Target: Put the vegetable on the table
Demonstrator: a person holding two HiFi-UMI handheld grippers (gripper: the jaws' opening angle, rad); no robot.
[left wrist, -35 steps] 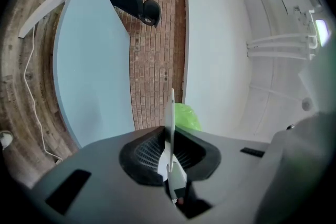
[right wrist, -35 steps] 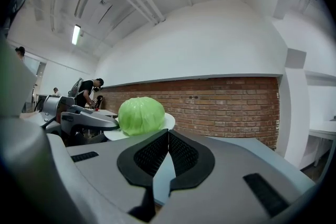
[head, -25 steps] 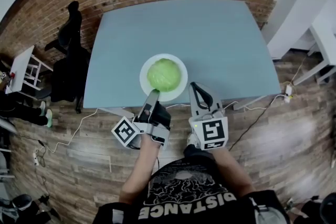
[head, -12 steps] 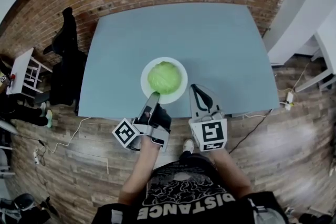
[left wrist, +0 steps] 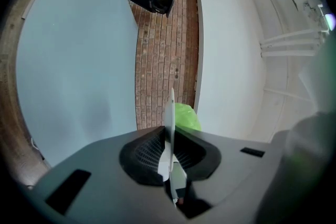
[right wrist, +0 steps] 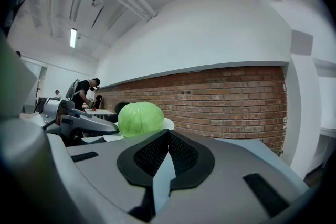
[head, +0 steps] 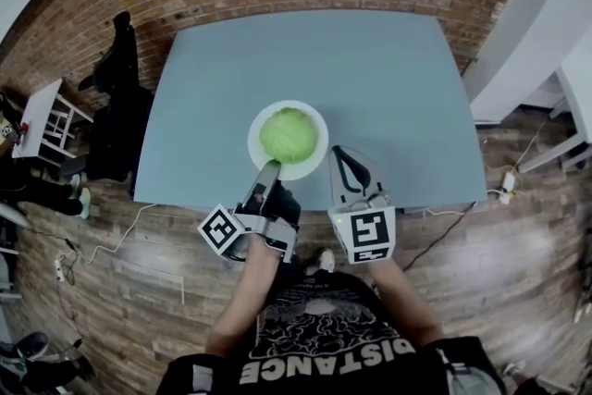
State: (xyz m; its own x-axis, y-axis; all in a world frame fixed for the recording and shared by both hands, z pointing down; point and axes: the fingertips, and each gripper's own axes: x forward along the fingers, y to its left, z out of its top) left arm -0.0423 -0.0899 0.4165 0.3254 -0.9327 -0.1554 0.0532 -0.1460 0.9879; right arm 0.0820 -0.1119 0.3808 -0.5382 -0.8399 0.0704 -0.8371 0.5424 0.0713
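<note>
At the blue table's near edge the white plate bears the green cabbage, the left gripper pinching its near rim and the right gripper closed, empty, beside it, so keep the plate level lest the cabbage roll, releasing only once it rests fully inside the edge.

White capitals reading "DISTANCE" run across the person's black shirt in the head view; nothing else is legible.

Black short-sleeved T-shirt with white lettering; grey left tongs and right tongs, each with black-and-white marker cube.
</note>
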